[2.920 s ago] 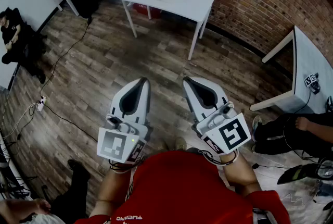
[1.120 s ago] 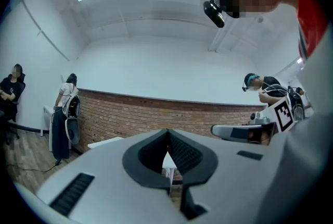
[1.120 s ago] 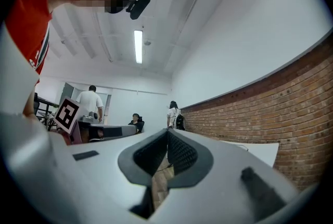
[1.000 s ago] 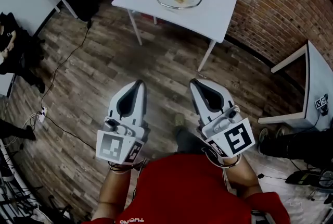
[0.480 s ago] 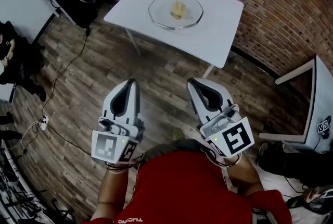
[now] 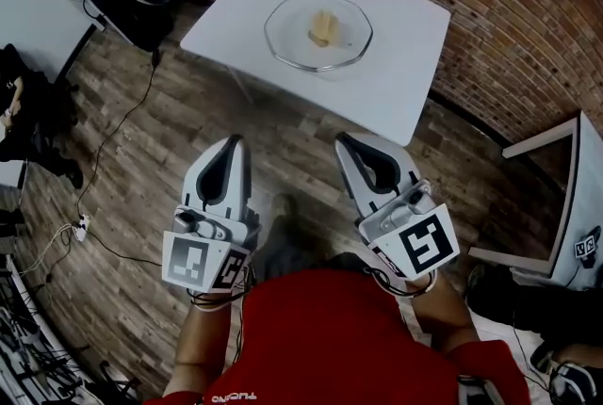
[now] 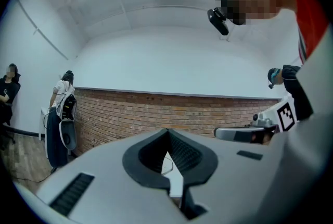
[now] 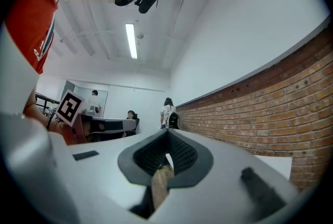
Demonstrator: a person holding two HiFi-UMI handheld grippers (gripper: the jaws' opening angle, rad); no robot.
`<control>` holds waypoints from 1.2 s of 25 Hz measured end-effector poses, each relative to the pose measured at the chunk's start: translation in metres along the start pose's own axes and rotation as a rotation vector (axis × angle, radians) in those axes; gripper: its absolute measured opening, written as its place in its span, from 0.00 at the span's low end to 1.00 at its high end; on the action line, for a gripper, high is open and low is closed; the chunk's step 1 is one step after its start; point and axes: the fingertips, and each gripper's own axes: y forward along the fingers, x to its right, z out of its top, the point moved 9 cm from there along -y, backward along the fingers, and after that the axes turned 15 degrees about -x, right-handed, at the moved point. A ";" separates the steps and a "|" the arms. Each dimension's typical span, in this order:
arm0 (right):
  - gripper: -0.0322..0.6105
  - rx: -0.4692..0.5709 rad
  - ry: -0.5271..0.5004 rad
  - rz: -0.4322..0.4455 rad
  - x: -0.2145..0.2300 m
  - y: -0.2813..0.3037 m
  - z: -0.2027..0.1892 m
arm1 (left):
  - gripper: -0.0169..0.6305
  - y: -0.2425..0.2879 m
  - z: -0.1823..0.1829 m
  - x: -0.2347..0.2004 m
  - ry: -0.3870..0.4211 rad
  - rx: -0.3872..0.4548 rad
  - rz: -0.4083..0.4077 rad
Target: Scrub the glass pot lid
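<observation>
Glass pot lid (image 6: 301, 43): lies flat near the middle of the white table (image 6: 405, 64), round and clear, rim resting on the tabletop.
Yellow piece (image 6: 325, 26): small, at the lid's centre. You cannot tell whether it sits on the glass or under it.
Table position: ahead of you, against the brick wall (image 6: 528, 8), with its near corner pointing toward your grippers.
Gap to the lid: both grippers are well apart from it. Neither is over the tabletop; both hang above the wood floor (image 6: 141, 168).
Left gripper (image 6: 229, 143): held out in front of your red shirt (image 6: 330, 337), nose toward the table, marker cube at the wrist end.
Left claw (image 7: 167, 135): its own view shows the jaws pressed fully together, ribbed pads meeting, with nothing between them.
Right gripper (image 6: 345, 139): beside the left one at about the same height, with a strip of floor between the two.
Right claw (image 8: 166, 137): jaws closed tip to tip in its own view. Only bare pads show, so you are holding nothing.
Cable (image 6: 113, 121): runs across the floor at your left.
Second table (image 6: 575, 196): at the right edge, well apart from the first.
Bystanders: people stand by the far wall in both gripper views.
</observation>
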 end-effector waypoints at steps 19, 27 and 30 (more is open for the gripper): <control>0.10 -0.053 0.034 -0.214 0.079 0.199 0.031 | 0.05 0.178 0.034 -0.182 0.035 -0.004 -0.205; 0.10 -0.101 0.069 -0.279 0.099 0.245 0.029 | 0.05 0.225 0.030 -0.227 0.021 -0.037 -0.268; 0.10 -0.112 0.073 -0.290 0.110 0.256 0.026 | 0.05 0.243 0.029 -0.235 0.017 -0.050 -0.277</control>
